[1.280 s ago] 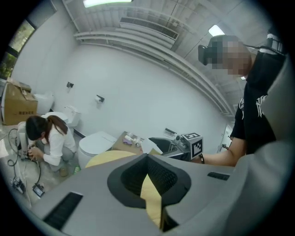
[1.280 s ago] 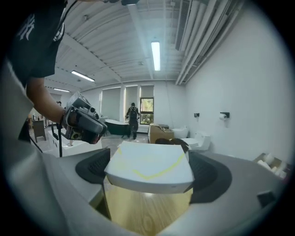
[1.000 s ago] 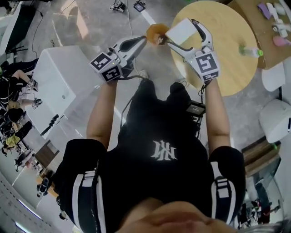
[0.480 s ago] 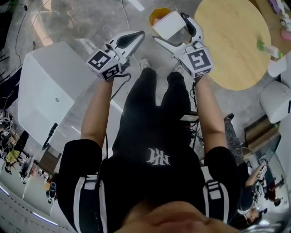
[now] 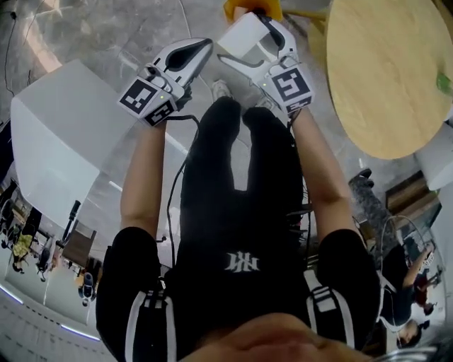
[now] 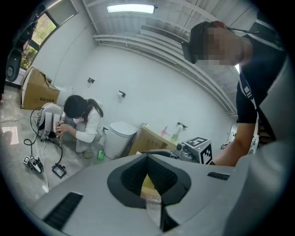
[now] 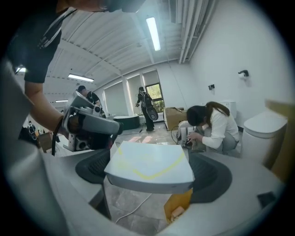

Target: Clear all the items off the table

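Both tools have swung clear of the table (image 5: 389, 78) since the earlier frame. Left tool (image 5: 203, 46) pinched narrow on a clear scrap (image 6: 154, 205), hard to identify. Right tool (image 5: 239, 35), forearm outstretched, clamps wide across the white box (image 7: 150, 168), near an orange container (image 5: 233, 7) cut off at frame top.

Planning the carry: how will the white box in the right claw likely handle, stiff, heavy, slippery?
The white box looks stiff: its faces are flat in the right claw. Probably light, since it hangs level from a side grip. Its smooth sheen suggests it could slip.
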`<state>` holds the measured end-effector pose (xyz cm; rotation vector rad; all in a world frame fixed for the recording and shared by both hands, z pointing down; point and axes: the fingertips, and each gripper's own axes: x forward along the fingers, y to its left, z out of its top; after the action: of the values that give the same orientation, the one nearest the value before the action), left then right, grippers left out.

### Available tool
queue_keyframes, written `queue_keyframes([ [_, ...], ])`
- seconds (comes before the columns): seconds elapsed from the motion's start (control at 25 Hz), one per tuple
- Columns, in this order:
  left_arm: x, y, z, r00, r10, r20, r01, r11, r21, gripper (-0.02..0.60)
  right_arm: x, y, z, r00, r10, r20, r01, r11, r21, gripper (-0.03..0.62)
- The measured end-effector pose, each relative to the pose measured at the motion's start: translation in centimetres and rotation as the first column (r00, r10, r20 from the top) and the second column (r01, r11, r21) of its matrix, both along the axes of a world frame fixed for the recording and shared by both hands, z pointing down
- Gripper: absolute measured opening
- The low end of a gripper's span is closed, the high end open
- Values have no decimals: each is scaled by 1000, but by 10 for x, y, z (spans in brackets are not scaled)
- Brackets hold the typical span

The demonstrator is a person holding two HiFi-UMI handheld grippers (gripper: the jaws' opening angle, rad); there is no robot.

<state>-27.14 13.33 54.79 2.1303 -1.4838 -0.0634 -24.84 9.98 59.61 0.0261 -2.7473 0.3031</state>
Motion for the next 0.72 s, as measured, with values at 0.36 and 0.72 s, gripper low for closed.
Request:
queue_keyframes([
  [0.36, -8, 6, 102, 1000, 21, 20, -21, 1000, -7, 12, -6, -25, 123, 997, 47, -64, -44, 998, 50, 535],
  [0.72, -22, -15, 186, 998, 34, 50, -33, 999, -16, 12, -7, -63, 224, 992, 37, -120, -28, 996, 80, 535],
])
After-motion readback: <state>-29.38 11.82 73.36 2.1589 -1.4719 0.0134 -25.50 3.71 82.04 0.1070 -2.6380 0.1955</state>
